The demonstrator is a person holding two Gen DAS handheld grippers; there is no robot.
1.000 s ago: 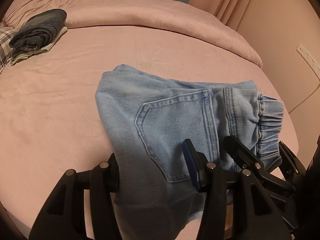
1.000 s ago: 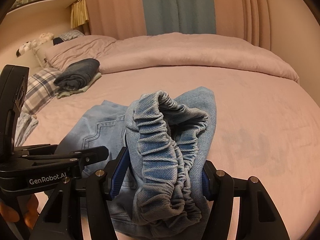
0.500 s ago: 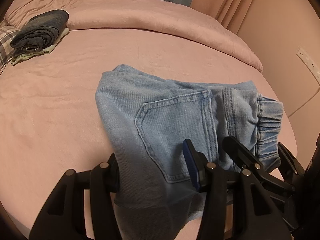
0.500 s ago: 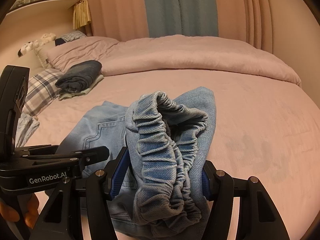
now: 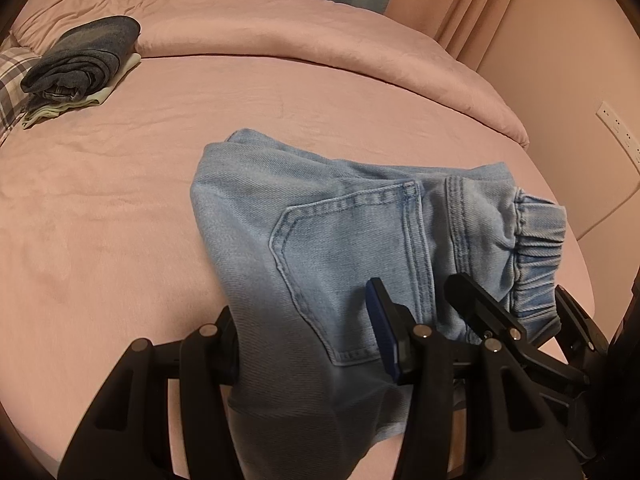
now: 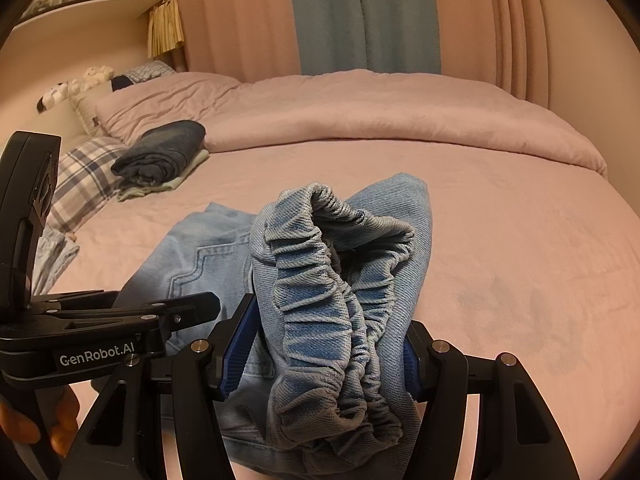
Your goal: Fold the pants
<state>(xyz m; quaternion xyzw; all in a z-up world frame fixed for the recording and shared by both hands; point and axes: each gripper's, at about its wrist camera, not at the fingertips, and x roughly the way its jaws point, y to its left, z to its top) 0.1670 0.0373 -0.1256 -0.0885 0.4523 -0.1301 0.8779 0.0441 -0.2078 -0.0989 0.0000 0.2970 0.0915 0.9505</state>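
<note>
Light blue jeans (image 5: 320, 232) lie partly folded on the pink bed sheet (image 5: 120, 200), back pocket up and the elastic waistband (image 5: 536, 240) to the right. My left gripper (image 5: 304, 344) is shut on the near fold of the denim, which drapes over and between its fingers. In the right wrist view my right gripper (image 6: 326, 352) is shut on the bunched elastic waistband (image 6: 332, 280), with a blue pad on either side of it. The left gripper (image 6: 120, 320) shows at that view's left edge, with a hand (image 6: 60, 420) below it. The right gripper's fingers (image 5: 500, 320) appear beside the waistband.
A folded stack of dark jeans (image 5: 80, 60) on a pale garment sits at the far left beside a plaid pillow (image 6: 80, 176). A rolled pink duvet (image 5: 320, 40) runs along the back. The bed's edge curves close on the right, near a wall socket (image 5: 616, 128).
</note>
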